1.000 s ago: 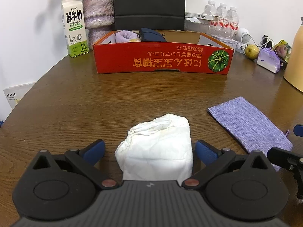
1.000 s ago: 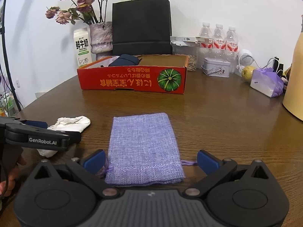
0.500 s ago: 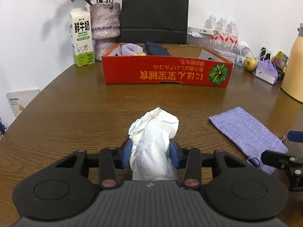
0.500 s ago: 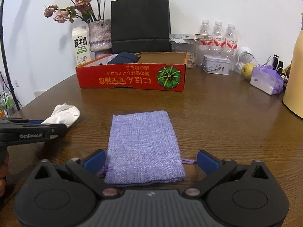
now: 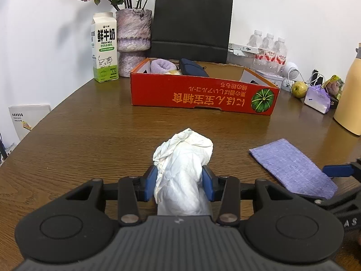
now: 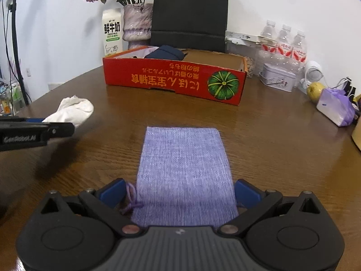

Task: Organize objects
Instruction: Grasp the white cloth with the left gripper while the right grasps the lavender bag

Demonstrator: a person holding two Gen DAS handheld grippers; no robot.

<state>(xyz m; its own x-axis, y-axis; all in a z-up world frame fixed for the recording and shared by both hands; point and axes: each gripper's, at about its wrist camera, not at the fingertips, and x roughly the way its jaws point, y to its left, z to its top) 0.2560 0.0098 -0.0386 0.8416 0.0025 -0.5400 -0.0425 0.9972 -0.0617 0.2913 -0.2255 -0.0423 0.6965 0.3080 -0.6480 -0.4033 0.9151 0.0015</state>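
Presently, at the far left of the wooden table [image 5: 90,122], a milk carton [image 5: 104,47] and a vase of dried flowers [image 5: 133,40] stand against the wall, clear of the working area. The left gripper [image 5: 179,181] has its blue pads pressed into both sides of a crumpled white cloth [image 5: 182,158], which bulges forward beyond them; the squeeze narrows the bundle, evidently so it can be carried as one piece, and in the right wrist view the cloth appears raised off the table. Ahead stands the red cardboard box [image 5: 203,94], open at the top and already containing a lilac roll [image 5: 160,66] and a dark blue pouch [image 5: 191,67], which marks it as the probable destination. Its near wall is the one obstruction on that path, and the cloth would need to pass over it. A black paper bag [image 5: 191,22] stands behind the box. To the right, the purple woven pouch [image 6: 185,167] lies flat on the table between the spread fingers of the right gripper [image 6: 180,194], which straddle its near end without closing on it. Further right stand water bottles [image 6: 284,43], a small tin [image 6: 277,79], a yellow-green fruit [image 6: 315,90] and a tied lilac bag [image 6: 336,108], all well apart from both grippers.
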